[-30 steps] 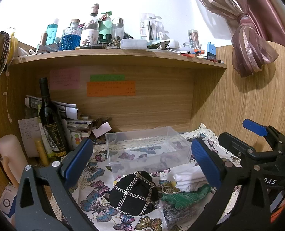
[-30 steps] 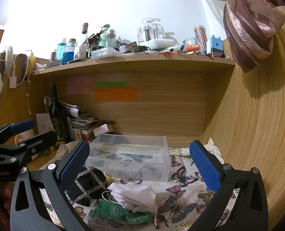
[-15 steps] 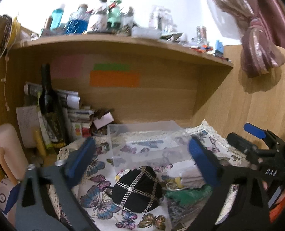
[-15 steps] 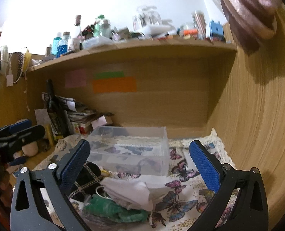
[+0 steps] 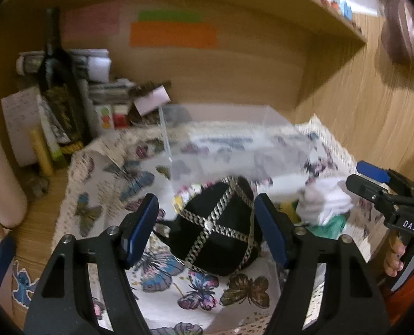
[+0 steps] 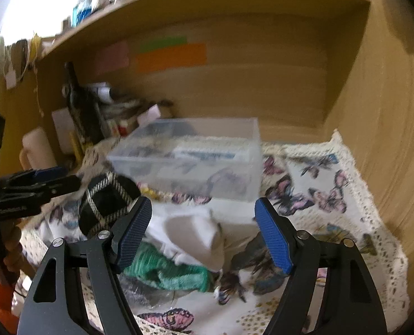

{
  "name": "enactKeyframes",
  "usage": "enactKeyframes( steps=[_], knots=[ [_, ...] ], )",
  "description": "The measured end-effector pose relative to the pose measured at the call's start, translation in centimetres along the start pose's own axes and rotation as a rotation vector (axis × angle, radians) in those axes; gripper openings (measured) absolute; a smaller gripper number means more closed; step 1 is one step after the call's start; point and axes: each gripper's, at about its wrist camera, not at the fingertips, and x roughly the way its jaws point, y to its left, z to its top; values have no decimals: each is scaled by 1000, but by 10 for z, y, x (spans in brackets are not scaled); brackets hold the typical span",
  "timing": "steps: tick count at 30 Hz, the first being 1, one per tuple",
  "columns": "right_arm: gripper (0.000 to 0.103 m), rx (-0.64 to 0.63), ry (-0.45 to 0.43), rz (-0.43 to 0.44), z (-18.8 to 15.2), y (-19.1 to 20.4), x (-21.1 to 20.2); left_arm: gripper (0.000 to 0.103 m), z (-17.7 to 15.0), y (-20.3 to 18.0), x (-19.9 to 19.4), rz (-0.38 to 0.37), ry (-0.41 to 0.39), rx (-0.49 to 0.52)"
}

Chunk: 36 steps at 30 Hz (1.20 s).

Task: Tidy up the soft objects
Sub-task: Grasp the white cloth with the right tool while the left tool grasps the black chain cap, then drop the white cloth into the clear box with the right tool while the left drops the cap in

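Clear plastic bin sat on butterfly-print cloth under the shelf; nothing clearly inside it, only the cloth pattern showing through, view blurred. Black cap with silver chains lay in front of the bin, between the blue pads of the left gripper, jaws wide apart, not touching it. Right gripper was likewise spread wide, holding nothing, over white cloth and green knit item piled beside the cap. Dark wine bottle stood at back left.
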Motion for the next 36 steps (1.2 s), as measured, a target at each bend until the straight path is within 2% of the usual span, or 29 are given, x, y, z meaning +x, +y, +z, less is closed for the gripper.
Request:
enactKeyframes(
  steps=[8,11,12,15,19,21,24,36],
  knots=[
    [75,-14,99,46,-15,2,32,71,-14,-8,45,6,149,17],
    [60,-19,110,80,-18,3,36,71,-18,-11,50,21,163,36],
    [53,-19,116,91,-18,3,37,67,-18,-12,51,24,160,40],
    [42,-32,120,89,-21,5,40,47,-20,-13,51,23,165,51],
    [28,-35,92,82,-19,5,35,34,-20,-11,46,11,151,46],
    [26,-27,73,78,-16,4,30,27,-18,-10,38,5,133,48],
    [26,-19,35,69,-8,0,21,22,-14,-10,28,0,105,48],
    [26,-17,-100,39,24,-12,-9,21,26,-6,-14,-46,-23,39]
  ],
)
